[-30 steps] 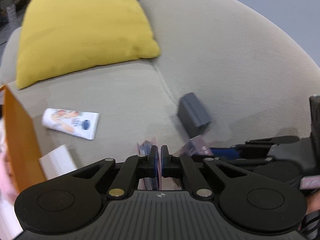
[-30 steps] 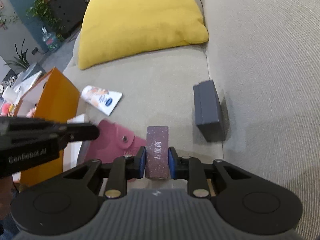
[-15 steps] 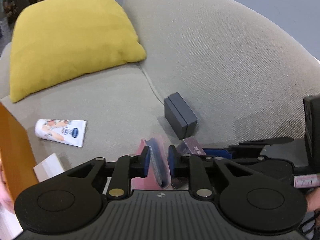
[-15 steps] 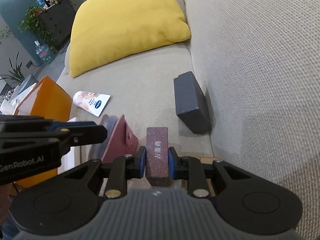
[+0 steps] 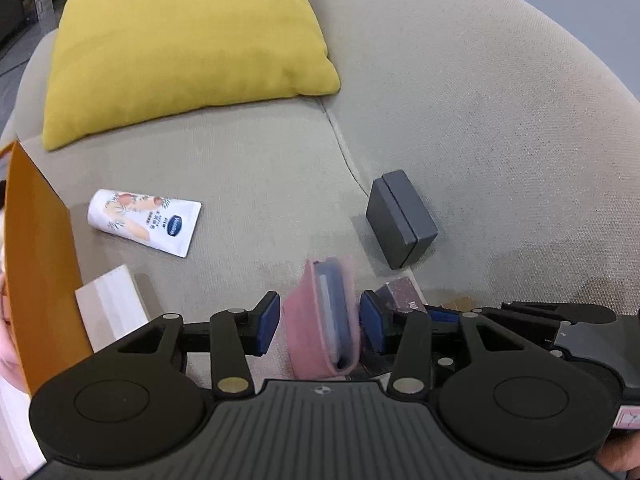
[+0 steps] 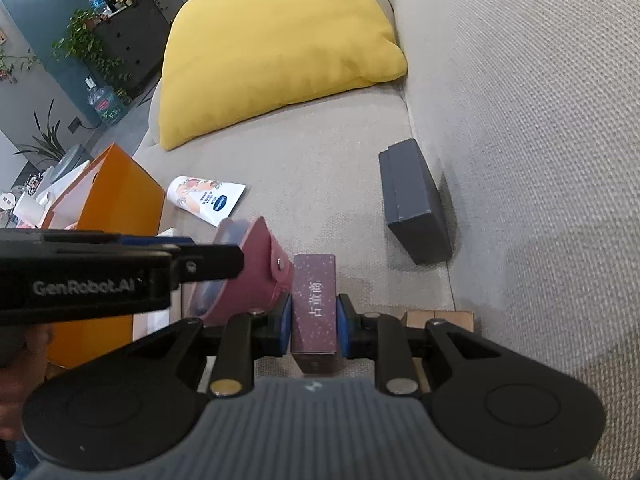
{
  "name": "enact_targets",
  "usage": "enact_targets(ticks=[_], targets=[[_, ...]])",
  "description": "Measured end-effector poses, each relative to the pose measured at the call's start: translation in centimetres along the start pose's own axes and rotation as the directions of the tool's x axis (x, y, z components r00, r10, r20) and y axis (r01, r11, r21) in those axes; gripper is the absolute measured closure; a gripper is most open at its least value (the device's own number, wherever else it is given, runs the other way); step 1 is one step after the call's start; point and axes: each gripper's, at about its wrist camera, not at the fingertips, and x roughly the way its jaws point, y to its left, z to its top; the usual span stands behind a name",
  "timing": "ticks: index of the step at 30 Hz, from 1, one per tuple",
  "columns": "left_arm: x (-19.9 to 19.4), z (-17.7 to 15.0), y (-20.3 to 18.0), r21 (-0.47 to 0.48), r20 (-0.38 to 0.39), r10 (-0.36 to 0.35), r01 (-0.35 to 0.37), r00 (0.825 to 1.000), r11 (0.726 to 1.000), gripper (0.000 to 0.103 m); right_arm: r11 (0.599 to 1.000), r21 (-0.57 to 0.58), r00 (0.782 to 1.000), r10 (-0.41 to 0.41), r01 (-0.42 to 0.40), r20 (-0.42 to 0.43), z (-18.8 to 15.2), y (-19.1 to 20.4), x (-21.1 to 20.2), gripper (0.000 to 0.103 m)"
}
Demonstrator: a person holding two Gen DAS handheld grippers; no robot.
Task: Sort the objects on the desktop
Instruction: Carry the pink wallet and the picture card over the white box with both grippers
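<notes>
Left jaws newly apart around pink pouch (image 5: 324,312)

The right gripper (image 6: 313,317) clamps a maroon box (image 6: 314,304) beside a pink wallet (image 6: 248,272).

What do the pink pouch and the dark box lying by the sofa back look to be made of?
The pink pouch looks like soft faux leather: matte, folded flap, metal snap. The dark box looks like rigid matte card or plastic, I can't tell which: crisp edges and a straight lid seam.

sofa (image 5: 500,120) | yellow cushion (image 5: 188,48) | tube (image 5: 146,222) | grey box (image 5: 402,218)
</notes>
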Motion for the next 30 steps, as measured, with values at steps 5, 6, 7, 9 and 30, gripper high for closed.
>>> enact_targets(ticks=[5, 6, 7, 9, 30], targets=[[1.0, 0.6, -0.4, -0.007, -0.027, -0.007, 0.007, 1.0, 1.0, 0.051, 1.0, -0.013, 1.0, -0.004, 0.004, 0.0, 0.0, 0.3, 0.1, 0.079], [1.3, 0.7, -0.5, -0.005, -0.033, 0.002, -0.002, 0.999, 1.0, 0.051, 1.0, -0.013, 1.0, -0.005, 0.005, 0.0, 0.0, 0.3, 0.1, 0.079], [1.7, 0.8, -0.6, -0.003, -0.048, 0.008, -0.008, 0.999, 1.0, 0.051, 1.0, -0.016, 1.0, -0.006, 0.006, -0.003, 0.0, 0.4, 0.1, 0.079], [2.2, 0.7, -0.8, 0.001, -0.073, 0.011, -0.011, 0.997, 1.0, 0.058, 1.0, -0.026, 1.0, -0.009, 0.009, -0.011, -0.1, 0.5, 0.1, 0.079], [-8.0, -1.0, 0.0, -0.016, 0.091, 0.005, -0.004, 0.996, 1.0, 0.085, 0.995, -0.077, 0.99, -0.05, 0.06, 0.129, -0.1, 4.8, -6.5, 0.079]])
